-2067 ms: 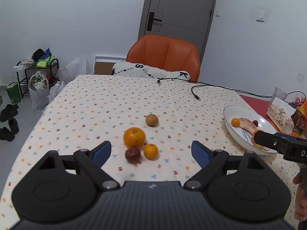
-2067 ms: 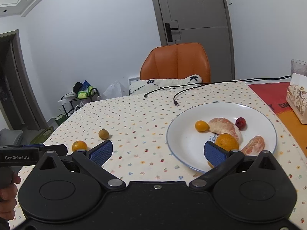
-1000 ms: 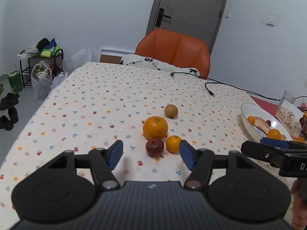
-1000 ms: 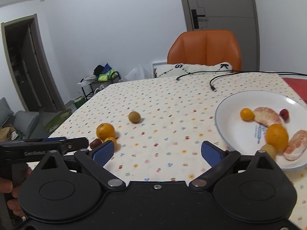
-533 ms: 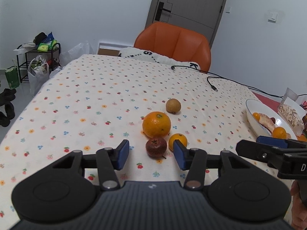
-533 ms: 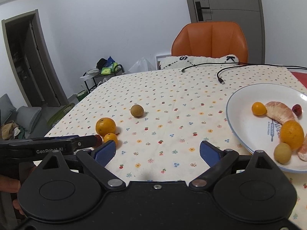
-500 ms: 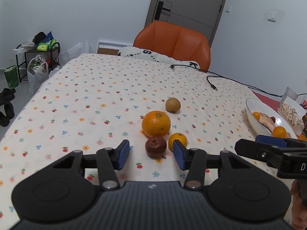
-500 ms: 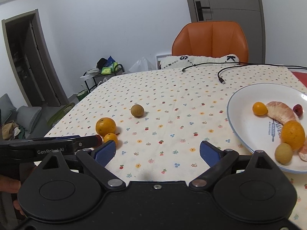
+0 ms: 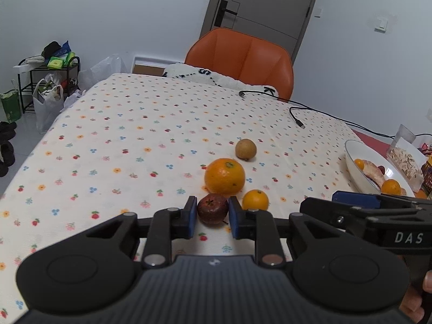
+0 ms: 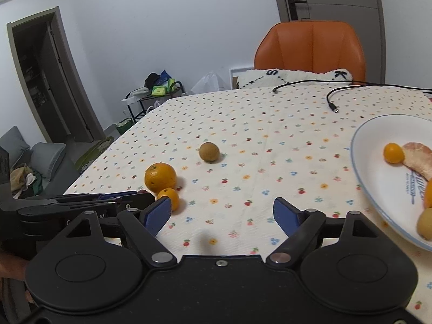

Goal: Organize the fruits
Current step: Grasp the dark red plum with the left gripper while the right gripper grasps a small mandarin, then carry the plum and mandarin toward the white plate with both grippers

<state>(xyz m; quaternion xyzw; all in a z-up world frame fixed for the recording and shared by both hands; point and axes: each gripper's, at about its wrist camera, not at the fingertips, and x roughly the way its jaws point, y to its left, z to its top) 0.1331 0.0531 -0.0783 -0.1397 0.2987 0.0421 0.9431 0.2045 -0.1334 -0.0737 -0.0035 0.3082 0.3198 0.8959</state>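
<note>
A fruit-sorting job stands partway done on a surface [image 9: 129, 124] under a dotted cloth. The plate [image 10: 378, 189] at the right edge already carries several pieces: a small orange fruit [image 10: 393, 153], a peeled citrus segment [image 10: 418, 159] and more that run out of the right wrist view. Four fruits remain on the cloth toward the near edge: a dark red fruit [image 9: 212, 208], a big orange [image 9: 224, 176] just behind it, a small orange [image 9: 255, 199] just beside it to the right, and a brown fruit [image 9: 245, 149] apart from the cluster, farther toward the chair [image 9: 240, 56].

The left gripper [image 9: 212, 217] points forward and down at the cluster, low over the cloth, its blue pads [image 9: 192, 216] pinching the dark red fruit from both sides. The fruit appears to sit on the cloth, not yet lifted. By this reading, the carry to the plate is the step in hand, with three more fruits to follow.

The right gripper [image 10: 222, 213] also tilts down, between the cluster and the plate, with the small orange just beside its left pad. Its jaws are closing but stand spread, with nothing between them but bare cloth. Part of a hand [image 9: 415, 299] shows at the lower right of the left wrist view, on the right gripper's handle.
</note>
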